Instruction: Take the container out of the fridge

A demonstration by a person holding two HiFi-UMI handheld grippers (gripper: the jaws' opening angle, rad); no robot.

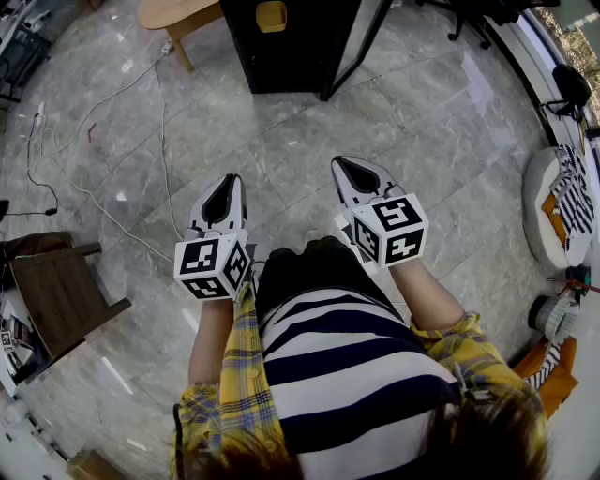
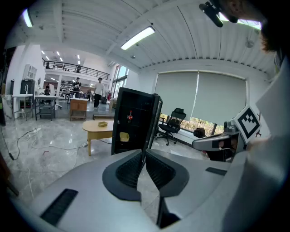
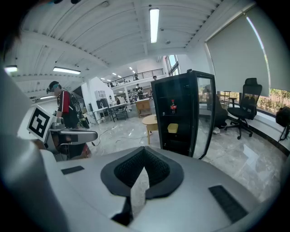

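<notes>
left gripper (image 1: 227,181) and right gripper (image 1: 340,165) were both pinched shut, empty, well short of the fridge (image 1: 300,47) | risk: shut jaws could've shoved the yellow container (image 1: 271,16) deeper inside

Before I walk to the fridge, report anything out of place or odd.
The fridge has its door standing open, with the yellow container inside. In the head view, loose cables trail across the floor on the left. Nothing looks spilled or damaged.
</notes>
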